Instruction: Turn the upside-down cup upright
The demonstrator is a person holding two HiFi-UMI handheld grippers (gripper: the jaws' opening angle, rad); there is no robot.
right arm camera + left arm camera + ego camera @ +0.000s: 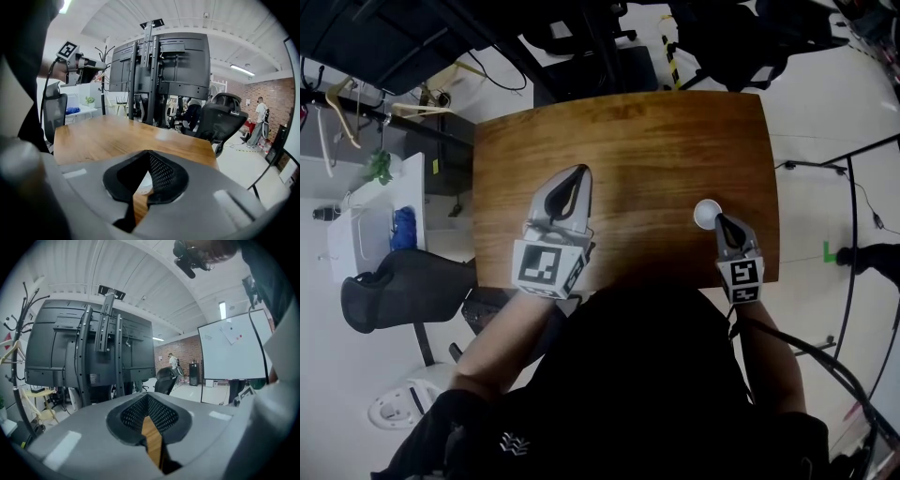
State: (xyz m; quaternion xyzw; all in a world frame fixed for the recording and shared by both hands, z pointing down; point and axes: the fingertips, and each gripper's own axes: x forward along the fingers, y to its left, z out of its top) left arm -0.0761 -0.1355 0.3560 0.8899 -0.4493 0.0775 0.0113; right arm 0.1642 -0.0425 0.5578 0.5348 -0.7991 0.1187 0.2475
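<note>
A small white cup [706, 213] stands on the wooden table [619, 141] near its right front corner; from above it is a plain white disc, so I cannot tell which way up it is. My right gripper [719, 219] is shut, its tips at the cup's near right edge with nothing between them. In the right gripper view the cup [143, 183] shows through the hollow behind the closed right gripper [149, 153]. My left gripper [578, 172] hovers over the table's left middle, also shut and holding nothing. The left gripper [147, 396] points level at the room.
A black office chair [394, 286] and a white side table [366, 225] stand left of the table. Beyond the far edge are a black screen stand [159, 70] and another chair [220, 119]. The table's right edge [772, 187] runs close to the cup.
</note>
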